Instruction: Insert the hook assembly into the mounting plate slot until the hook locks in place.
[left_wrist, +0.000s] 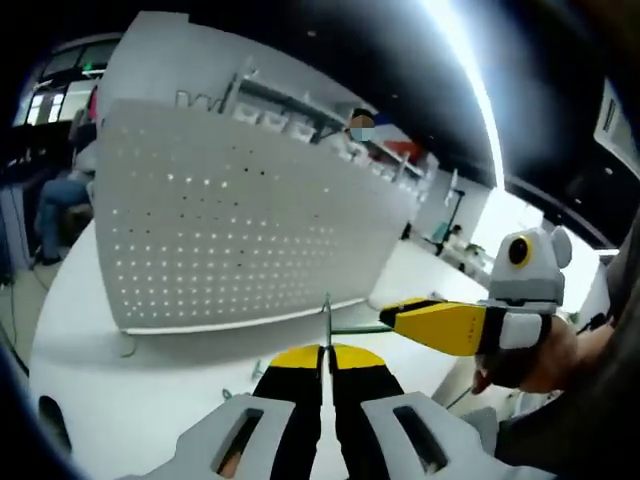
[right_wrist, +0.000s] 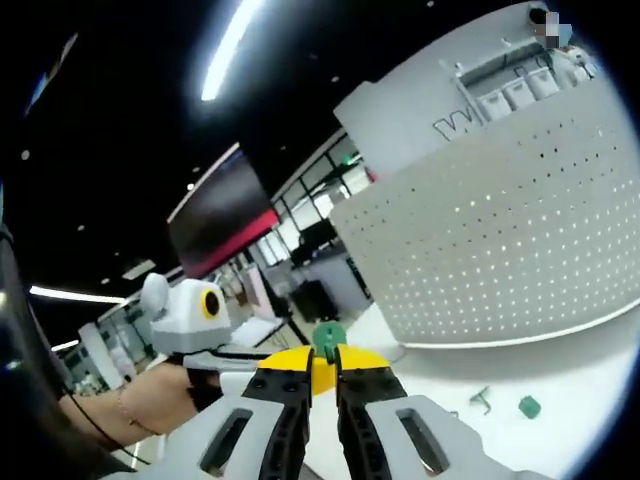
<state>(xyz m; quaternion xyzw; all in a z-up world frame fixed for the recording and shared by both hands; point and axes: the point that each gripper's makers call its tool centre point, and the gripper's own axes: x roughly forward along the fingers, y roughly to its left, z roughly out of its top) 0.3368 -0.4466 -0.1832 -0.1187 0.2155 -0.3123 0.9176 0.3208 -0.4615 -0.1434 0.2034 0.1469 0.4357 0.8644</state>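
Left gripper view: left tool (left_wrist: 326, 362), yellow-tipped black jaws on grey body, jaws nearly together, pinching a thin metal hook wire (left_wrist: 326, 322) that sticks up from between the tips. A green-tinted thin rod part runs sideways from the wire toward the right tool (left_wrist: 400, 312), whose yellow jaws come in from the right and meet that rod end; a person's hand (left_wrist: 540, 362) grips the right tool's handle. Behind stands the white perforated metal mounting plate (left_wrist: 240, 230), upright on the white desk (left_wrist: 130, 400), its lower edge just beyond the wire. Hook is near the plate, not in any hole. Shelving with bins and seated people in the far background.

Right gripper view: right tool (right_wrist: 322, 385), jaws close to closed on a small green plastic piece (right_wrist: 328, 336) at the tips. Left tool (right_wrist: 240, 352) enters from the left, held by a hand (right_wrist: 150, 400); its tips meet the same spot, jaw gap hidden. The perforated plate (right_wrist: 500, 240) is at right. On the desk (right_wrist: 580, 400) lie a loose small green cap (right_wrist: 529, 406) and a small metal hook (right_wrist: 481, 399), just beside each other.
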